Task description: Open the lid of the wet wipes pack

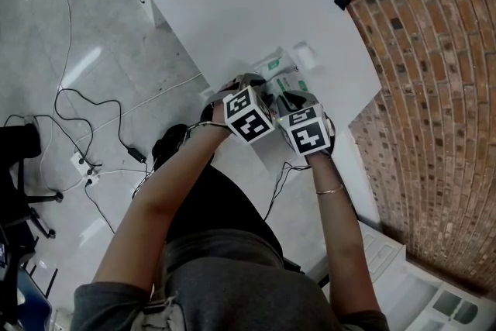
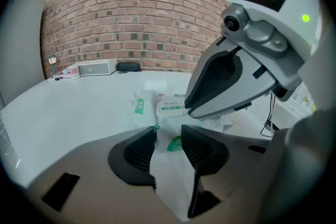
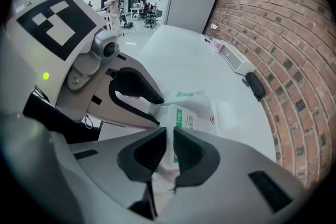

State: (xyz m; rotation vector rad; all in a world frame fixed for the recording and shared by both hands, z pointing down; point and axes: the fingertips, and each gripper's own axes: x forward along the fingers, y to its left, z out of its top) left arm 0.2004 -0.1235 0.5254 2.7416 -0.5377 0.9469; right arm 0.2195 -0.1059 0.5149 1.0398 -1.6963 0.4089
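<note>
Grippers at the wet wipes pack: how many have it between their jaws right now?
2. The left gripper has the wet wipes pack between wide-set jaws, contact unclear; the right gripper, beside it, pinches the pack's thin edge. Neither is hidden.

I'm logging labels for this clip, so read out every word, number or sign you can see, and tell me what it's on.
"75%": on a green strip on the wet wipes pack.
Other print on the pack, including a green logo and a small red sign: too small and blurred to read.
Left marker cube and right marker cube: black-and-white square patterns only, no words.
Nothing else in view carries readable text.
</note>
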